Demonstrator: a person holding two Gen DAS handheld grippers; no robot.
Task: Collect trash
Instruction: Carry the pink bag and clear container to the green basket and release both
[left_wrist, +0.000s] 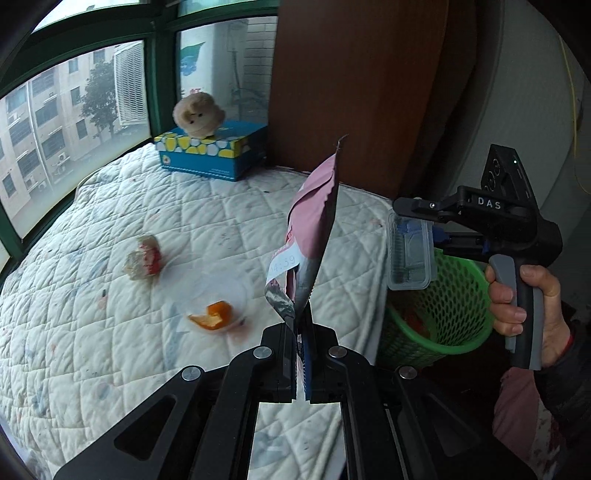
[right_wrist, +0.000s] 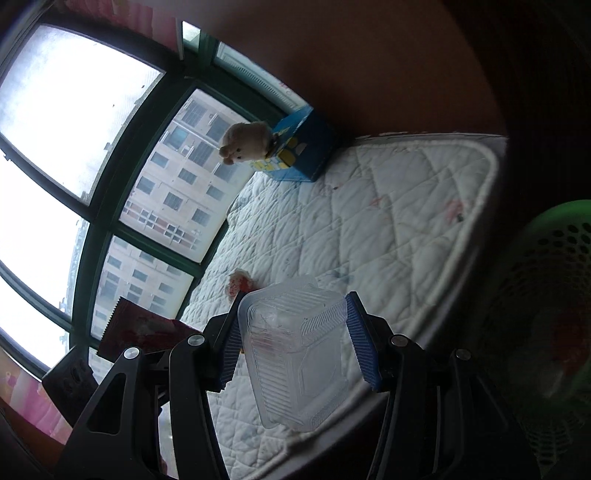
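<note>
My left tongs (left_wrist: 302, 363) clamp the pink wrapper (left_wrist: 314, 218); right tongs (right_wrist: 295, 341) clamp the clear tray (right_wrist: 295, 354) above the green basket (left_wrist: 454, 310); the tray's slick walls could let it fall onto the bed (left_wrist: 110, 350).

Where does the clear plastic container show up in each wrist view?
Left wrist: clear plastic container right of centre, above the green basket.
Right wrist: container bottom centre, between the blue fingers.
Shared landmark: blue tissue box with the plush toy.
</note>
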